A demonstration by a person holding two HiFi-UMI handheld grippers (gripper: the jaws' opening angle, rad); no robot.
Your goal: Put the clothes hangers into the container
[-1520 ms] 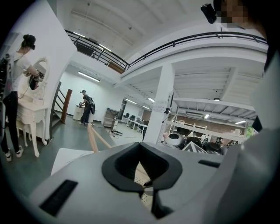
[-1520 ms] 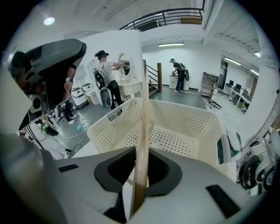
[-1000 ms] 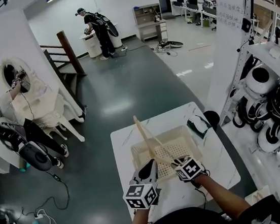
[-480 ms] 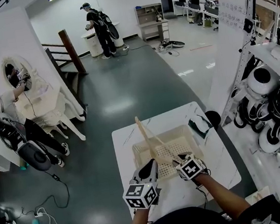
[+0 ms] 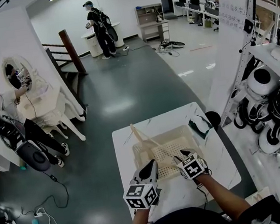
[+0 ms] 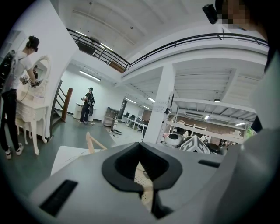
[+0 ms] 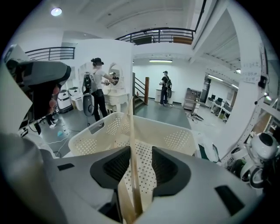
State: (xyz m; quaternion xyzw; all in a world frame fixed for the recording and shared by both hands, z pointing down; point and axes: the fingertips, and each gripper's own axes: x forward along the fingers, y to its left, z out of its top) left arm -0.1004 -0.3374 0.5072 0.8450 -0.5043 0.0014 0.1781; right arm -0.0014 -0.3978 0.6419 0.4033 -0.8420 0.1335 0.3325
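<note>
While right gripper clamps wooden hanger over basket — left gripper pinches basket wall.

Both forearms reach forward side by side, the left claw with jaws drawn to a narrow slit and tilted inward, the right claw level beside it, clamped on a wooden hanger.

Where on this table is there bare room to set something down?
Bare table left of the basket, beyond it, and near-right of it. Crowded: the basket's near rim, where left gripper and right gripper hold the hanger; a cloth fills the far-right corner.
</note>
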